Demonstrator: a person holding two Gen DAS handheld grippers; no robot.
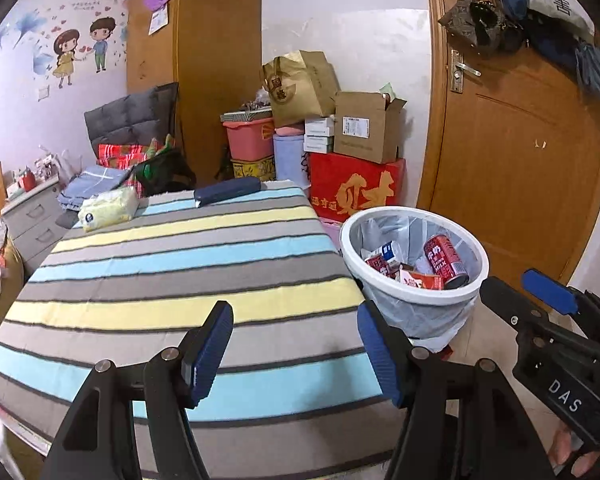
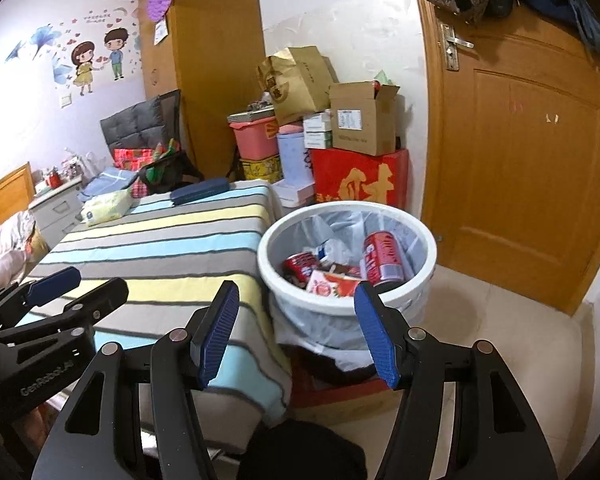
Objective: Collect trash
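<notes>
A white round trash bin (image 1: 412, 299) (image 2: 320, 305) with a plastic liner stands on the floor beside the table's right edge. Inside lie a red drink can (image 1: 446, 260) (image 2: 384, 258) and red-and-white cartons (image 1: 420, 280) (image 2: 332, 282). My left gripper (image 1: 296, 344) hovers open over the striped tablecloth (image 1: 180, 260) (image 2: 160, 240), with nothing between its blue pads. My right gripper (image 2: 298, 328) is open and empty too, held just short of the bin. Each gripper shows in the other's view: the right gripper (image 1: 516, 286) at the right, the left gripper (image 2: 84, 286) at the left.
A yellow tissue pack (image 1: 108, 208) (image 2: 104, 206) and a dark blue case (image 1: 226, 191) (image 2: 198, 191) lie at the table's far end. Stacked boxes (image 1: 364, 128) and a red box (image 1: 356, 190) fill the corner behind the bin. A wooden door (image 1: 520, 160) stands right.
</notes>
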